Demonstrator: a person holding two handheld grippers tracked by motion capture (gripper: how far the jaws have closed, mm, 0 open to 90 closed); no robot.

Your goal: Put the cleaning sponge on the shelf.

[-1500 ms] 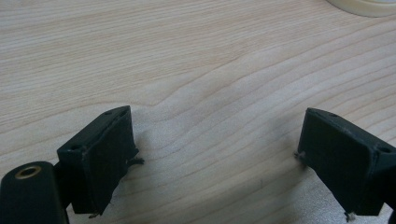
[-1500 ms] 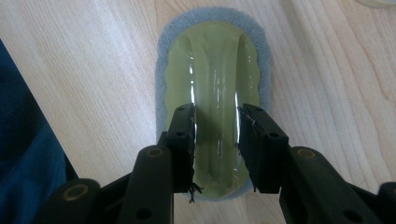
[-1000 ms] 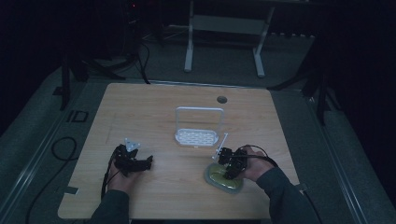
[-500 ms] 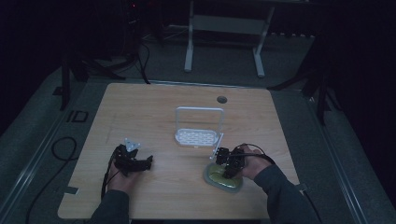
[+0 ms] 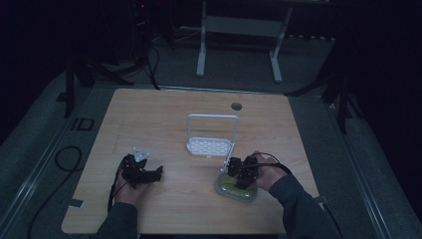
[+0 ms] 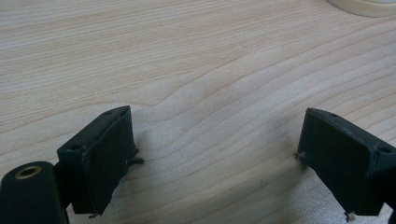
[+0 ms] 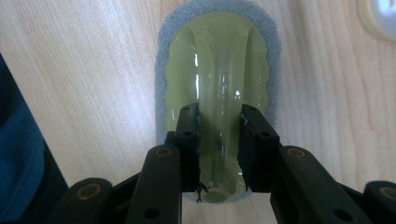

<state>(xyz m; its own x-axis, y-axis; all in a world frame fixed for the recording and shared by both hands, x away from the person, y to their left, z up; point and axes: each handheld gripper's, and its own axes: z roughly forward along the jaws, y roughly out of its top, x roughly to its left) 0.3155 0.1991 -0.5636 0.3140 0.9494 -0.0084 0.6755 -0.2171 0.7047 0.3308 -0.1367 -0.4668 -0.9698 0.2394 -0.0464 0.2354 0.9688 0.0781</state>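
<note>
A pale green glossy grip (image 7: 219, 60) with a raised middle ridge sits on a grey sponge pad (image 7: 164, 42). It lies on the table's near right (image 5: 234, 191). My right gripper (image 7: 219, 116) points down over it, jaws shut on the ridge from both sides. The person's right hand carries that gripper (image 5: 240, 172). Over the near left of the table, my left gripper (image 6: 215, 149) stands open above bare wood with nothing between its jaws. From above, the left gripper (image 5: 154, 174) lies low and level, pointing right.
A white wire-framed rack (image 5: 211, 144) stands at the table's middle, just behind the right hand. A round hole (image 5: 236, 106) marks the far side. A pale rim (image 6: 364, 5) sits beyond the left gripper. The wooden table (image 5: 164, 119) has dark floor around it.
The right gripper has shifted slightly toward the near left over the green grip. The left hand and gripper have not moved.
</note>
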